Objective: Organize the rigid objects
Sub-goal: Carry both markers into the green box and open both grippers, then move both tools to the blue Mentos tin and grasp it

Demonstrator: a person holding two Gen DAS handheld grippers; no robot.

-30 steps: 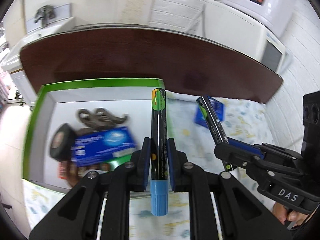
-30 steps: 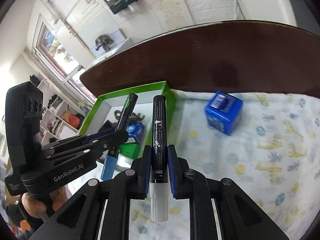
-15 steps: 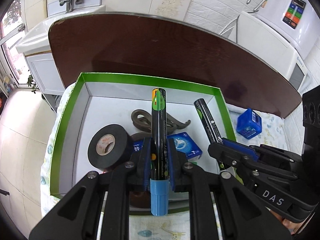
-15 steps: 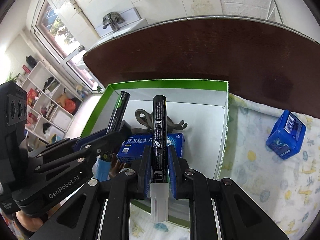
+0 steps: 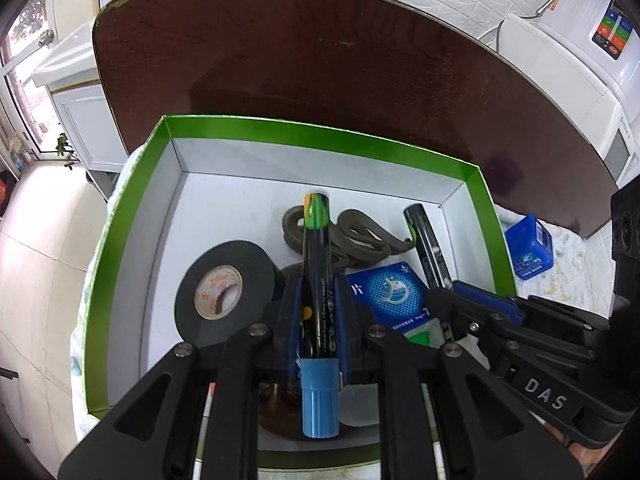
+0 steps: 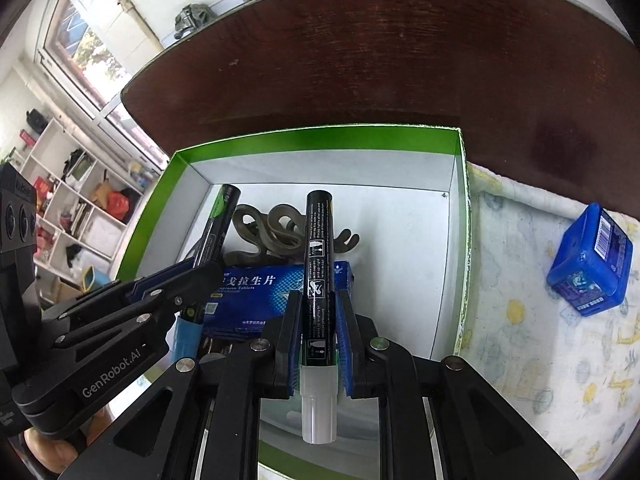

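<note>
My left gripper [image 5: 317, 294] grips a black-and-green marker with a blue cap [image 5: 316, 232] over the green-rimmed white box [image 5: 132, 216]; its jaws are opening, though the pads still touch the barrel. My right gripper [image 6: 316, 300] is shut on a black marker with a white cap [image 6: 319, 232], also over the box [image 6: 320, 138]. Each wrist view shows the other gripper beside it: the right gripper [image 5: 440, 294] with its marker [image 5: 424, 236], and the left gripper [image 6: 200, 276] with its marker [image 6: 218, 220].
In the box lie a black tape roll [image 5: 224, 284], a coiled brown strap [image 5: 360, 236] and a blue tablet carton [image 6: 256, 284]. A small blue container [image 6: 592, 264] sits on the patterned cloth [image 6: 520, 320] right of the box. A dark brown tabletop [image 5: 320, 60] lies beyond.
Both grippers moved left and down with their markers, from above the cloth to over the box. The box now fills both views, and the blue container has slid to the right.
</note>
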